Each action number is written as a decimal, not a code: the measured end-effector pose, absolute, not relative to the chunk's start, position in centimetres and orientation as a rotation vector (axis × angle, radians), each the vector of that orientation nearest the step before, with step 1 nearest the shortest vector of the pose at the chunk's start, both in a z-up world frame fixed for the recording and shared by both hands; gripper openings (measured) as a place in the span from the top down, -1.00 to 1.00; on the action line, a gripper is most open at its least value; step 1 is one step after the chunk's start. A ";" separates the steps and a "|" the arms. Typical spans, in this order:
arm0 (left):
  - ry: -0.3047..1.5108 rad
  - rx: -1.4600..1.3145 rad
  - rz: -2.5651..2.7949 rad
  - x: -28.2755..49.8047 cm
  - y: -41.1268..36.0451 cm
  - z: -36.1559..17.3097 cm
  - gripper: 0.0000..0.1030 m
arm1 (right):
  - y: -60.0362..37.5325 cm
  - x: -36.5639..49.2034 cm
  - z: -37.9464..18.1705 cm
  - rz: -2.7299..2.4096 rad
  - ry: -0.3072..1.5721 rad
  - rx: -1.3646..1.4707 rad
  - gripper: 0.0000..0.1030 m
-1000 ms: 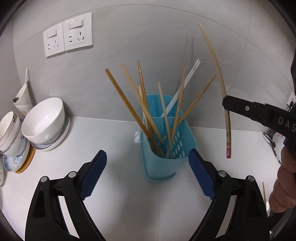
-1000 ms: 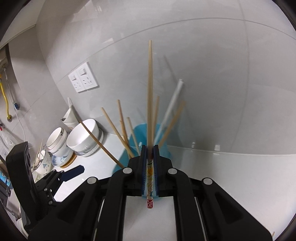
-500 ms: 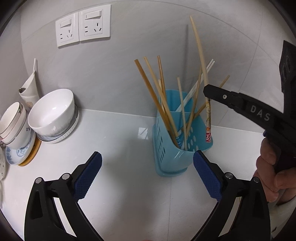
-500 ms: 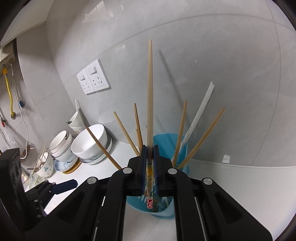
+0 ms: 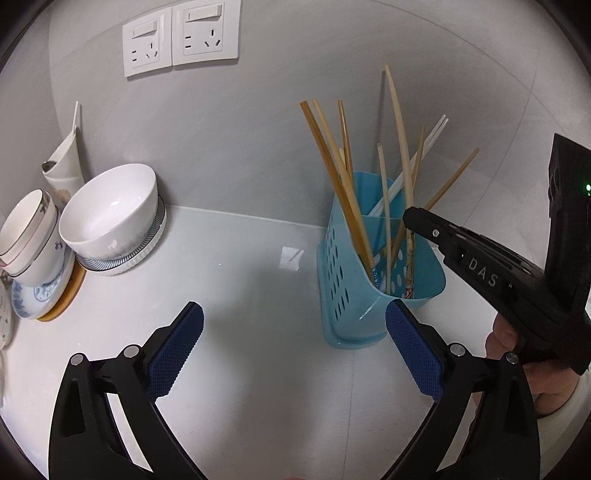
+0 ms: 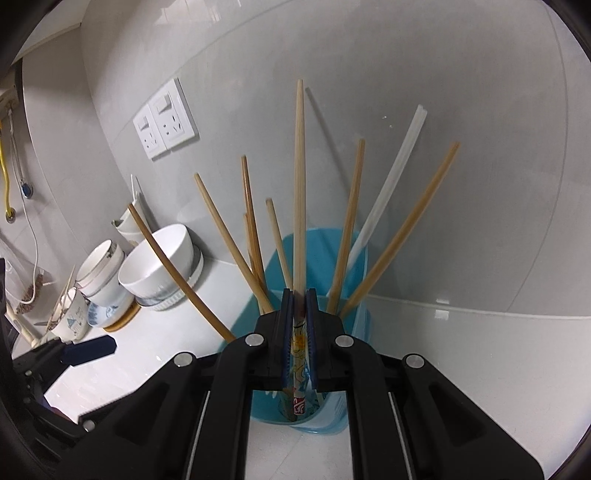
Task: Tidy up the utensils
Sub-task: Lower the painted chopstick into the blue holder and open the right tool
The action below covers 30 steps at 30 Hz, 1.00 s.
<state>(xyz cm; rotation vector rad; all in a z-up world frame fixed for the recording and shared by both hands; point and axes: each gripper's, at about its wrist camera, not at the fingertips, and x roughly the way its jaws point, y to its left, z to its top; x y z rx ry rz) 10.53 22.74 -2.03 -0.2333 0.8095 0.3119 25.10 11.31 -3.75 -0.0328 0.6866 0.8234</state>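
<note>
While the right tool (image 6: 298, 328) pinches a chopstick (image 6: 299, 192) with its patterned end inside the blue holder (image 5: 340, 266), the left tool (image 5: 293, 341), just spread wide, hangs empty above the tabletop (image 5: 240, 295).

We see a counter (image 5: 240, 280) of smooth white stone, glossy enough to mirror a light patch, and a wall (image 5: 236, 147) of pale grey tile with a soft sheen. The holder (image 5: 343, 280) looks like smooth blue plastic, perforated. The chopsticks (image 5: 332, 166) appear to be matt wood or bamboo; one (image 6: 388, 177) is whitish plastic, another (image 6: 298, 354) carries glossy printed decoration. The bowl (image 5: 110, 210) at the counter's left edge is shiny white ceramic. Gripper pads (image 5: 413, 349) are rough, textured blue rubber on matt black plastic arms with metal rivets. The sockets (image 5: 181, 35) are smooth white plastic.
</note>
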 end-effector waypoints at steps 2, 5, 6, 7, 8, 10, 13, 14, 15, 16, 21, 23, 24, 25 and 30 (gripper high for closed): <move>0.809 -0.238 0.323 10.5 23.0 -2.0 -0.88 | 11.3 24.8 -3.7 0.812 0.680 -0.063 0.86; 0.804 -0.238 0.330 10.5 23.2 -1.9 -0.88 | 11.0 24.2 -3.3 0.799 0.664 -0.092 0.82; 0.801 -0.237 0.331 10.5 23.2 -1.8 -0.88 | 10.8 24.1 -3.1 0.797 0.665 -0.096 0.82; 0.799 -0.235 0.332 10.5 23.2 -1.7 -0.88 | 10.5 24.0 -2.9 0.793 0.665 -0.096 0.74; 0.798 -0.234 0.334 10.5 23.2 -1.6 -0.88 | 10.0 23.8 -2.6 0.785 0.663 -0.092 0.59; 0.794 -0.237 0.333 10.5 23.1 -1.4 -0.88 | 9.3 23.7 -2.2 0.771 0.662 -0.088 0.32; 0.788 -0.233 0.328 10.3 22.6 -1.0 -0.88 | 8.0 23.5 -1.6 0.749 0.668 -0.079 0.03; 0.786 -0.232 0.328 10.2 22.4 -0.9 -0.88 | 7.4 23.3 -1.4 0.740 0.669 -0.081 -0.11; 0.785 -0.234 0.327 10.1 22.2 -0.8 -0.88 | 6.9 23.2 -1.2 0.731 0.669 -0.082 -0.17; 0.784 -0.237 0.325 10.0 22.0 -0.7 -0.88 | 6.5 23.1 -1.0 0.724 0.669 -0.082 -0.28; 0.792 -0.242 0.308 9.6 20.5 -0.5 -0.88 | 3.5 22.2 -0.5 0.673 0.687 -0.084 -0.71; 0.792 -0.239 0.304 9.4 19.8 -0.4 -0.88 | 2.1 21.8 -0.5 0.647 0.696 -0.090 -0.80; 0.794 -0.238 0.301 9.3 19.3 -0.3 -0.88 | 1.6 21.7 -0.5 0.636 0.699 -0.095 -0.81; 0.796 -0.239 0.298 9.1 19.0 -0.3 -0.88 | 1.0 21.5 -0.5 0.627 0.706 -0.098 -0.81; 0.815 -0.244 0.276 8.5 16.7 -0.4 -0.88 | -2.4 20.6 -0.8 0.577 0.739 -0.101 -0.81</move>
